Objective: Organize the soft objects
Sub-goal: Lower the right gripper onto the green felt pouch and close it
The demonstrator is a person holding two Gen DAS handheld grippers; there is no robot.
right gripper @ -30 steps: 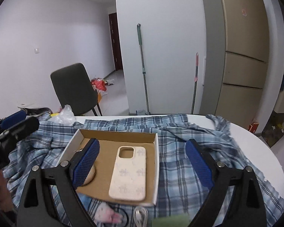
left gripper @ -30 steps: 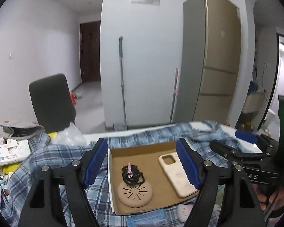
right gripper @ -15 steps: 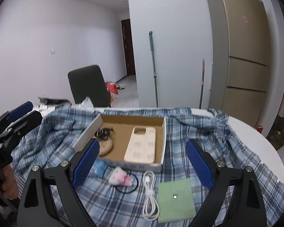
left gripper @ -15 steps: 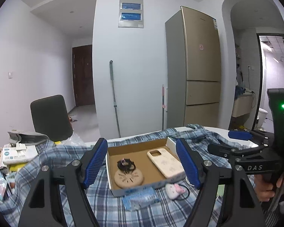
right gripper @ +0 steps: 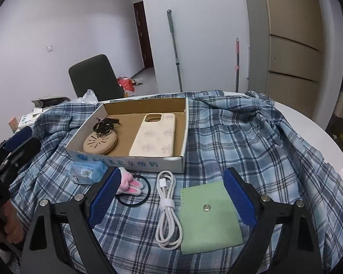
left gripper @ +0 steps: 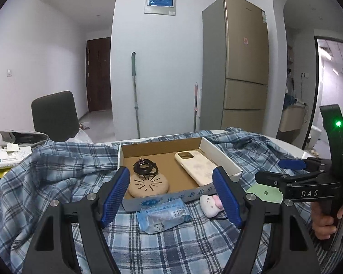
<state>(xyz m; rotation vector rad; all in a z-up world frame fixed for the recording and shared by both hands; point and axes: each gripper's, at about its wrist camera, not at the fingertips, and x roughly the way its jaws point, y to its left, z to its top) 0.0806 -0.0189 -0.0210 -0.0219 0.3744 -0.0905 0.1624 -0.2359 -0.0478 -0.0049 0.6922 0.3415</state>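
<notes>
A table is covered by a blue checked cloth (right gripper: 228,137). On it, the box (right gripper: 183,132) already holds hair ties, a round pad and a phone case (right gripper: 155,134). In front, left to right, wait a tissue pack (right gripper: 87,171), bunny hair tie (right gripper: 130,185), white cable (right gripper: 168,210) and green pouch (right gripper: 210,217). The left gripper (left gripper: 171,196) and the right gripper (right gripper: 171,203) both have their jaws apart, holding nothing.

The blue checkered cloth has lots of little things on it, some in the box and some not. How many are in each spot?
In the cardboard box: 3, namely phone case, tan round pad, black hair ties.
On the cloth outside the box: 4, namely blue tissue pack, bunny hair tie, white cable, green pouch.
Total: 7.
</notes>
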